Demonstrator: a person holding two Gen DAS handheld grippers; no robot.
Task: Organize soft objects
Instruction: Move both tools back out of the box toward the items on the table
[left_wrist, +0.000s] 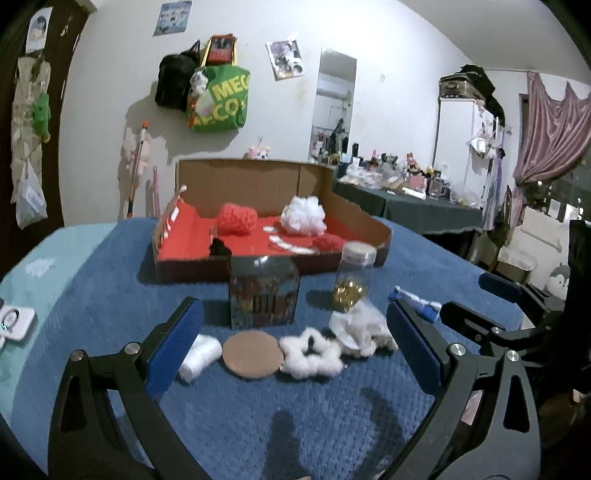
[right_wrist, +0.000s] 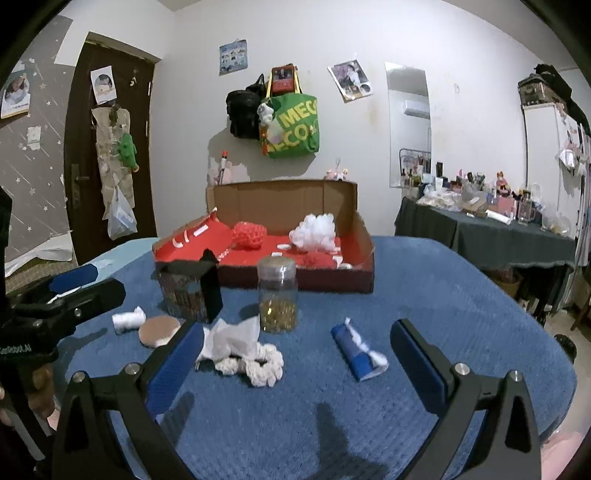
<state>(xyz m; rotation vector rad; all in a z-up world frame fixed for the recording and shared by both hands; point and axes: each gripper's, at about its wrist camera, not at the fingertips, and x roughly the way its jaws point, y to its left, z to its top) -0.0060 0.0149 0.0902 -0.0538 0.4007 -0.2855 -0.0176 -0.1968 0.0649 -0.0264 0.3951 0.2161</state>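
Since both tools hover spread wide and empty over blue textured worktop (left_wrist: 110, 288), next pick turns on which soft thing lies nearest which tool. Fluffy white star-shaped scrunchie (left_wrist: 311, 355) lies dead ahead of left tool (left_wrist: 293, 347), between its fingers, flat, no clear long axis. Right tool (right_wrist: 295, 354) is likewise released; cream knitted scrunchie (right_wrist: 255, 363) under crumpled white tissue (right_wrist: 232, 338) sits near its left finger. Red-lined cardboard tray (left_wrist: 384, 236) stands far, beyond dark patterned tin (left_wrist: 264, 291) and clear plastic jar (left_wrist: 352, 277).
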